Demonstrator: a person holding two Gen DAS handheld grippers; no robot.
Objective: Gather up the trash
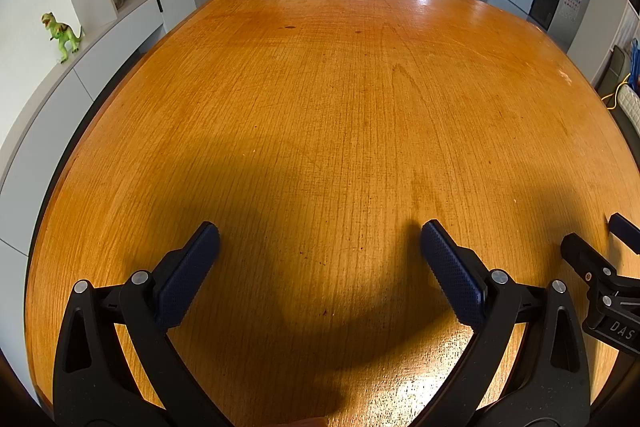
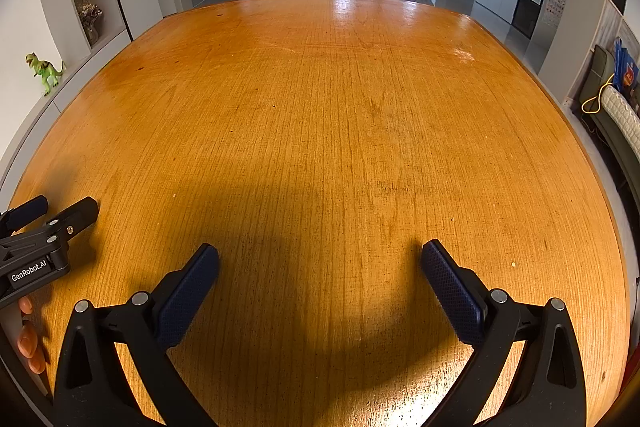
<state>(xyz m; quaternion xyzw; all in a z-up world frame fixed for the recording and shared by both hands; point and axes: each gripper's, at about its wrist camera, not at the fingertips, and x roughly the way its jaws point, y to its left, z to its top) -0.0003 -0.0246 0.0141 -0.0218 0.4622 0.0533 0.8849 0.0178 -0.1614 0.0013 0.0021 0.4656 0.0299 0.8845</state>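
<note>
Fingers of left gripper (image 1: 320, 243) and right gripper (image 2: 320, 263) are standing apart, holding nothing, hovering over tabletop (image 1: 340, 107) near edge. Trash is not showing; collection is looking finished or unstarted.

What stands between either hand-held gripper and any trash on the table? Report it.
No trash shows on the table in either view, and nothing stands on the bare wood ahead of the open left hand-held gripper or the open right hand-held gripper.
</note>
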